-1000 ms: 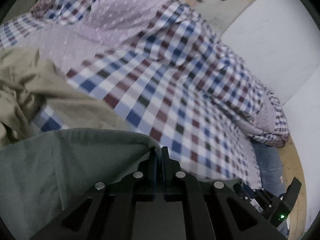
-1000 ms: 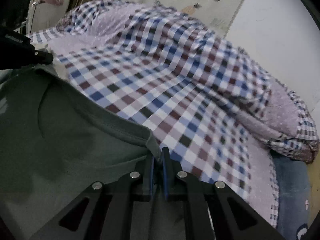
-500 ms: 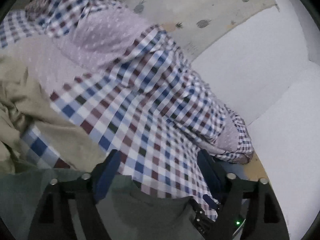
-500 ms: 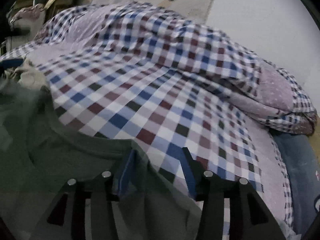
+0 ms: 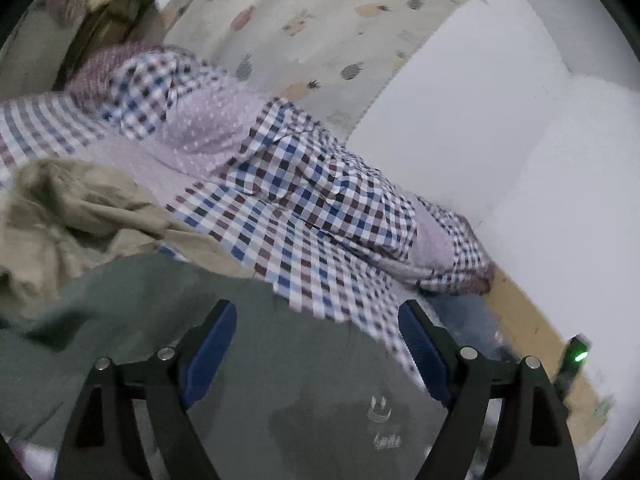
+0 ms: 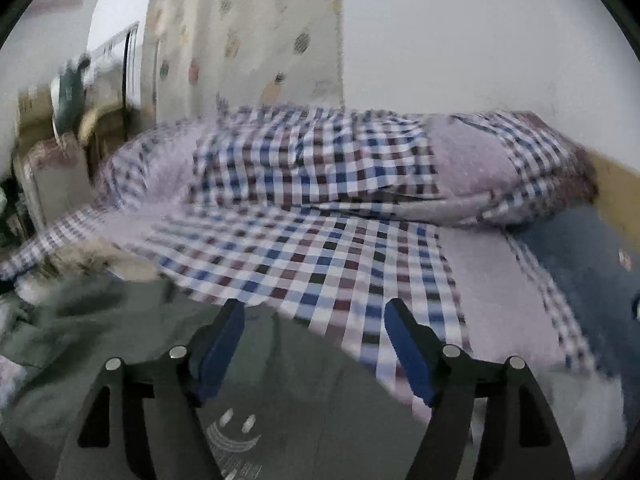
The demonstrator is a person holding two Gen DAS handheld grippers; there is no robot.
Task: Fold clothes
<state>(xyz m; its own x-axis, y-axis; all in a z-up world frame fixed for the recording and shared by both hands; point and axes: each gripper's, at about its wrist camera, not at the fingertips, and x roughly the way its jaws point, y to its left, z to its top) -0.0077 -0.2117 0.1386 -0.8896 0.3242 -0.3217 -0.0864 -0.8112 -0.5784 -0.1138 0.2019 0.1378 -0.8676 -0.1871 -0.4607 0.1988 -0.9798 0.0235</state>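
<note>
A grey-green T-shirt [image 5: 304, 360] with a small white smiley print lies spread on the checked bedcover [image 5: 312, 216]. My left gripper [image 5: 316, 320] hovers above the shirt, its jaws opening wide and nothing between the blue pads. In the right wrist view the same T-shirt [image 6: 288, 380] lies below my right gripper [image 6: 314, 318], whose jaws are also opening, with nothing held. The white smiley print [image 6: 234, 428] shows between the right gripper's arms.
A crumpled beige garment [image 5: 76, 216] lies left of the shirt. A checked pillow [image 6: 480, 168] and folded quilt sit at the bed's far side by the white wall [image 5: 520, 120]. Blue fabric [image 6: 584, 264] lies at the right. Furniture [image 6: 60, 152] stands beyond the bed's left end.
Both grippers were shut on the T-shirt's edge a second ago. They have let go, spread wide and pulled back and up, leaving the shirt lying on the bed.
</note>
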